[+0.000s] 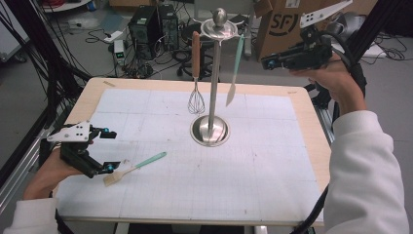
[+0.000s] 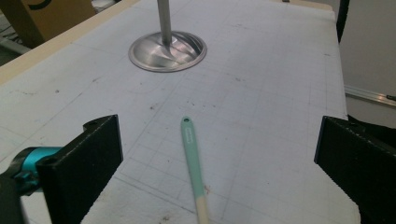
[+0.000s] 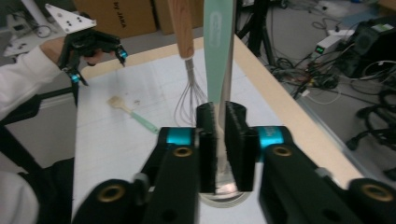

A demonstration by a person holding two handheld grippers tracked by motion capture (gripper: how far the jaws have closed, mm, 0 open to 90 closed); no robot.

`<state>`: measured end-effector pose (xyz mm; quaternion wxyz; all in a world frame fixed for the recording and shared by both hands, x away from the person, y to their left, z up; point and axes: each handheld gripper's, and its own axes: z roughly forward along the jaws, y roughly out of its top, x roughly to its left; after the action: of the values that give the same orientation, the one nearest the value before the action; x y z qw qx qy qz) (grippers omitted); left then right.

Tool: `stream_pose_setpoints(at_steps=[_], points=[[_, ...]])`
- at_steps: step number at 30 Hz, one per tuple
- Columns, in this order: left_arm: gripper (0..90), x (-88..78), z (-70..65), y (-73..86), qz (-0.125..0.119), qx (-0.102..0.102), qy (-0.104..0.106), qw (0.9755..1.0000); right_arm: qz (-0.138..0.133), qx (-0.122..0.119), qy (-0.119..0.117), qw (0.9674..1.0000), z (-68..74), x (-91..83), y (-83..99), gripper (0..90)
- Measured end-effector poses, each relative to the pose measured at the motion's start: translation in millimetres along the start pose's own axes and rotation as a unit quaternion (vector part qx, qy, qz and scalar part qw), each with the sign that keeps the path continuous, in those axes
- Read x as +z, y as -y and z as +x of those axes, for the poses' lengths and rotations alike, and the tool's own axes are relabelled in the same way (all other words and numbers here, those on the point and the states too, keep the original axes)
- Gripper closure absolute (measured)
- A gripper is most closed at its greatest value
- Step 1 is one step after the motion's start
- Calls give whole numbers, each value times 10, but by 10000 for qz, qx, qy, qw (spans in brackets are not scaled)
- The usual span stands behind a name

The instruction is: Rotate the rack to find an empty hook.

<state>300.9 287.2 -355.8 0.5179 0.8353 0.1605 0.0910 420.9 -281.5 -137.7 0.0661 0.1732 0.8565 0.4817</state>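
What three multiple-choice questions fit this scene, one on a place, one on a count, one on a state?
1. Where is the teal-handled brush?
A. Hanging from the stand
B. Lying on the table
C. Held in the right tongs

2. How many utensils hang from the stand?
A. Four
B. Three
C. Two

3. How are the left tongs?
A. Open, holding nothing
B. Shut on the brush
C. Shut on the whisk

Answers:
1 B: the brush lies flat on the table.
2 C: a whisk and a spatula hang from the stand.
3 A: the left tongs stand wide apart, the brush handle lying between them untouched.
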Motion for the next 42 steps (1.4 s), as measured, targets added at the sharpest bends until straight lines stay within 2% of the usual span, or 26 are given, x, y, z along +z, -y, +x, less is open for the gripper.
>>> stream_pose_setpoints(at_steps=[3, 12, 15, 19, 27, 31, 39, 42], points=[[17, -6, 6, 4, -2, -5, 4, 10000, -17, -4, 21, 10000, -6, -12, -55, 889], [17, -33, 17, 19, -55, -59, -31, 10000, -37, -151, 148, 9998, -24, 28, -327, 893], [17, -33, 12, 18, -52, -62, -30, 10000, -116, -104, 112, 9998, -50, 49, -380, 894], [17, -48, 25, 26, -46, -52, -44, 10000, -68, -61, 88, 9999, -77, 94, -431, 893], [17, -55, 34, 36, -27, -65, -71, 10000, -164, -224, 80, 9996, -40, 191, -541, 893], [17, -63, 43, 44, -16, -76, -81, 9999, -153, -249, 66, 9995, 0, 222, -562, 893], [17, -77, 38, 35, -157, -63, -40, 9998, -137, -324, 20, 9994, 180, 314, -626, 893], [17, -70, 48, 43, -74, -63, -56, 9999, -134, -328, 26, 9994, 261, 363, -648, 893]])
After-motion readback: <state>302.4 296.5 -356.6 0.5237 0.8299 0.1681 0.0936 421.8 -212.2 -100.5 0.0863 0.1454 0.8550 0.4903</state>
